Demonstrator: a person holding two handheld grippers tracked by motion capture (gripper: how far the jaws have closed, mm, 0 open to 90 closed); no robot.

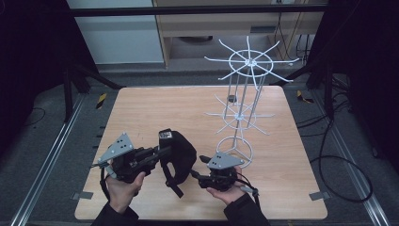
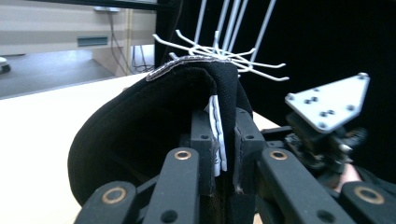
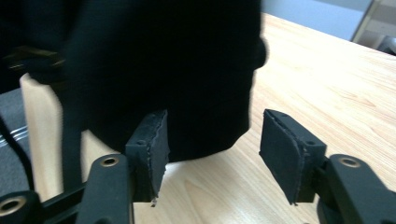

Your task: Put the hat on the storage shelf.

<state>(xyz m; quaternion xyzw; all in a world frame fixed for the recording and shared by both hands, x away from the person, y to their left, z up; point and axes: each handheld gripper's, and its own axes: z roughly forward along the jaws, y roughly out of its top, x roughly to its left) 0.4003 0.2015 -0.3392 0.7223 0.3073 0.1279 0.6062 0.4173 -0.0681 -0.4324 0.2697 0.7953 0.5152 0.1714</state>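
Near edge of the table (image 1: 141, 103): left gripper (image 1: 162, 151) pinches the rim of a black cap (image 1: 176, 157), jaws pressed on the fabric, cap held at table centre-near. Right gripper (image 1: 200, 167), just right of the cap, stands spread with nothing between its pads. Farther right, a white wire rack (image 1: 244, 94) stands upright.

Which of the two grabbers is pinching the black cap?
The left gripper. Its jaws are squeezed shut on the black cap, clamping the fabric edge. The right gripper has its jaws wide apart, with nothing between them.
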